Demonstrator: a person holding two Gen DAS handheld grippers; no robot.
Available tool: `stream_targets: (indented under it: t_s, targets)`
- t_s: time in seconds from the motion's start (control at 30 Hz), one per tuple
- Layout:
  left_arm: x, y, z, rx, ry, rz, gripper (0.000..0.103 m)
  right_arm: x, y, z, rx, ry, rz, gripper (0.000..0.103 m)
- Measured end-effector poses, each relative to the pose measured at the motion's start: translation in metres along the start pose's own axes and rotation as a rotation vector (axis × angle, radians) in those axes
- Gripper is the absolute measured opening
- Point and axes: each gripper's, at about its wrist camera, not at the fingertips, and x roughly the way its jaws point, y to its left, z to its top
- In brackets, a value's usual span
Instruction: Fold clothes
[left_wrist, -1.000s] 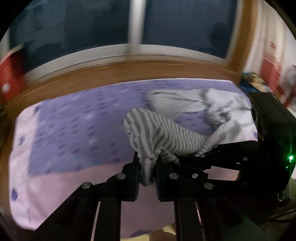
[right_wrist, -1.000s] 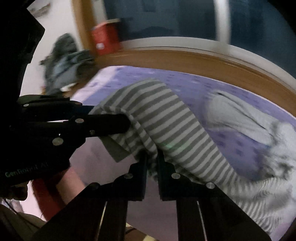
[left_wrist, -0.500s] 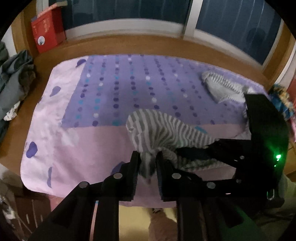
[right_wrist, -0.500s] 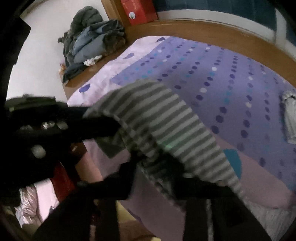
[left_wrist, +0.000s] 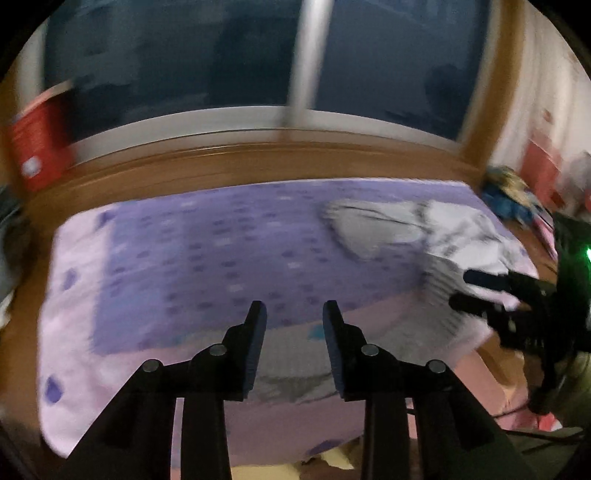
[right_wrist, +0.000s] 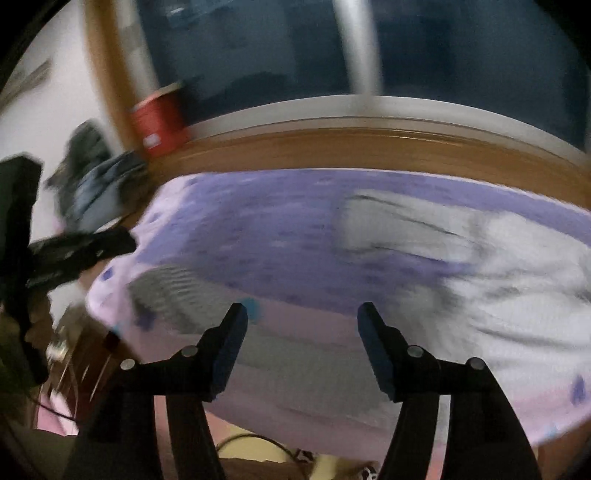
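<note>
A grey striped garment lies loose on the pink front strip of the dotted purple blanket, blurred by motion. Just above it hangs my left gripper, its jaws opening, with nothing between the pads. My right gripper also hovers over the striped garment, jaws opening wide and holding nothing. Each gripper shows in the other's view: the right gripper at the right edge, the left gripper at the left edge. A heap of grey and white clothes lies at the back right of the blanket.
A wooden ledge and a dark window run behind the blanket. A red box stands on the ledge at the left. Dark clothes are piled past the blanket's left end. Colourful items sit at the far right.
Both grippers were shut on the striped garment and held it up. Both have opened and let go, and the garment now lies on the blanket's front strip.
</note>
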Motion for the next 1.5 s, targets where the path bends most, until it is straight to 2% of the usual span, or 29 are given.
stream_targets:
  t_s: [0.13,0.2,0.37,0.53,0.67,0.73,0.87,0.9,0.97,1.03,1.17,1.27,1.37,1.5]
  targets:
    - [0.037,-0.054,0.011,0.068,0.067,-0.144,0.033,-0.018,-0.073,-0.014,0.171,-0.005,-0.141,0.063]
    - [0.056,-0.079,0.014,0.089,0.102,-0.163,0.037,-0.023,-0.106,-0.022,0.247,0.003,-0.206,0.063]
    - [0.094,-0.125,0.02,0.084,0.168,-0.213,0.038,-0.038,-0.181,-0.042,0.377,0.019,-0.338,0.063]
    - [0.121,-0.16,0.025,0.063,0.214,-0.187,0.038,-0.051,-0.273,-0.06,0.497,0.05,-0.492,0.063]
    - [0.14,-0.176,0.023,0.025,0.247,-0.128,0.038,-0.054,-0.334,-0.066,0.567,0.055,-0.494,0.063]
    - [0.148,-0.18,0.022,-0.004,0.258,-0.106,0.038,-0.048,-0.349,-0.063,0.557,0.06,-0.477,0.063]
    - [0.156,-0.187,0.024,-0.067,0.252,-0.046,0.038,-0.031,-0.36,-0.054,0.457,0.081,-0.45,0.062]
    - [0.157,-0.189,0.025,-0.083,0.248,-0.028,0.038,-0.028,-0.36,-0.051,0.418,0.078,-0.433,0.041]
    - [0.158,-0.191,0.026,-0.106,0.241,0.001,0.038,-0.025,-0.359,-0.044,0.364,0.088,-0.399,0.015]
    - [0.159,-0.194,0.026,-0.131,0.235,0.032,0.038,-0.03,-0.359,-0.038,0.313,0.084,-0.412,0.013]
    - [0.159,-0.201,0.024,-0.176,0.228,0.072,0.038,-0.056,-0.375,-0.029,0.291,0.064,-0.417,0.013]
    - [0.162,-0.205,0.023,-0.188,0.232,0.092,0.038,-0.077,-0.392,-0.028,0.28,0.061,-0.488,0.013]
    - [0.167,-0.21,0.021,-0.203,0.238,0.089,0.038,-0.095,-0.419,-0.03,0.318,0.071,-0.553,0.013]
    - [0.174,-0.215,0.02,-0.204,0.253,0.095,0.038,-0.1,-0.454,-0.042,0.388,0.113,-0.595,0.013]
